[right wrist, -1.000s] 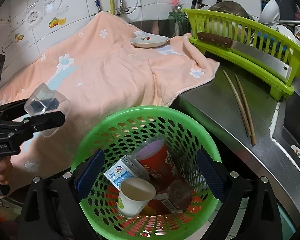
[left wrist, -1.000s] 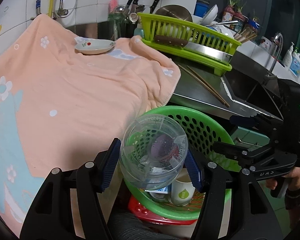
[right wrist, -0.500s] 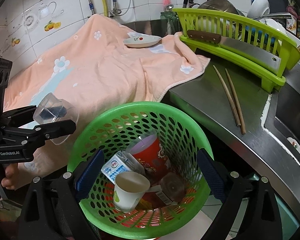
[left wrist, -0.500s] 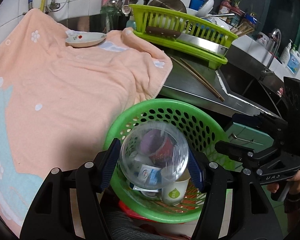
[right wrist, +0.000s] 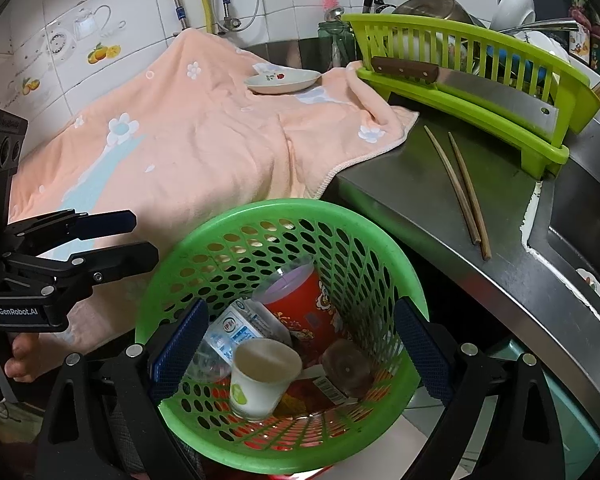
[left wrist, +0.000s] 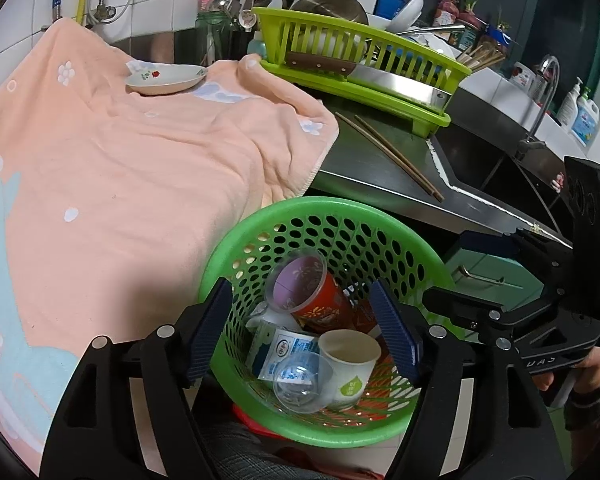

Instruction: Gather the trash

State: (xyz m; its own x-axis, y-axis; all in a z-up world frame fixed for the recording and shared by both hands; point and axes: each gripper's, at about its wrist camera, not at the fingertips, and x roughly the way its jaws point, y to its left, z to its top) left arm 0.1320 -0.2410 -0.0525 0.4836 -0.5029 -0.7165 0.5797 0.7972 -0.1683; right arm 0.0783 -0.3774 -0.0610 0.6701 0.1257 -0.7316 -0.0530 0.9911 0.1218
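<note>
Above the green basket (left wrist: 236, 248), the left gripper (left wrist: 304, 332) is opening, nothing between its pads; the clear plastic cup (left wrist: 300, 380) lies inside (among cartons). The right gripper (right wrist: 296, 344) hovers wide, empty.

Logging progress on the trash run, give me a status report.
Left gripper opening, nothing between jaws. Right gripper open, empty. Clear plastic cup lying in green basket by paper cup. Nothing in the way.

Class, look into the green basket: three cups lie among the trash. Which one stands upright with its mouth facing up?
The white paper cup with the green leaf mark. The red printed cup leans tilted against the basket wall, and the clear plastic cup lies on its side.
</note>
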